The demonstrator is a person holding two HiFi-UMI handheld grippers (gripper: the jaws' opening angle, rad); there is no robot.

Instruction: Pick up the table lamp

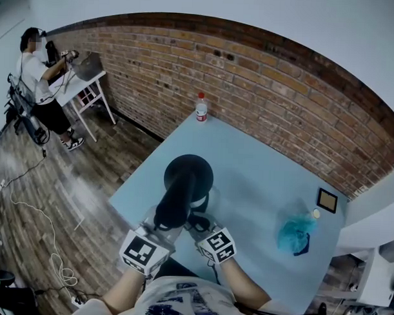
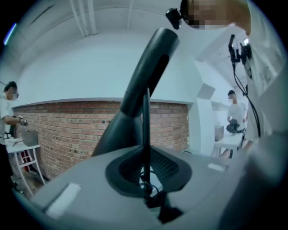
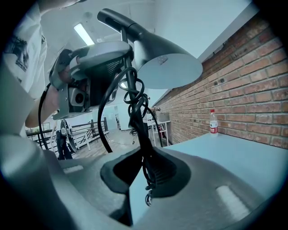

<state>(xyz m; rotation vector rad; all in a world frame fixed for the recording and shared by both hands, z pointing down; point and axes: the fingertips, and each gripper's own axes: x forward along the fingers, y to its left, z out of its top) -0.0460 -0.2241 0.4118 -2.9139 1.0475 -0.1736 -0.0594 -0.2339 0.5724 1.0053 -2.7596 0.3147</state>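
Left tongs and right tongs both clenched on the thin stem of the table lamp.
The left pair pinches bare stem. The right pair grips lower, where the black cord is wound round it. The lamp stands upright between them over the near edge of the pale blue surface, its foot hidden. A bottle stands at the far corner by the brick wall.

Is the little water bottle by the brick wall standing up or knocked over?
Standing up: the clear plastic bottle rests on the light blue table, red cap on top.
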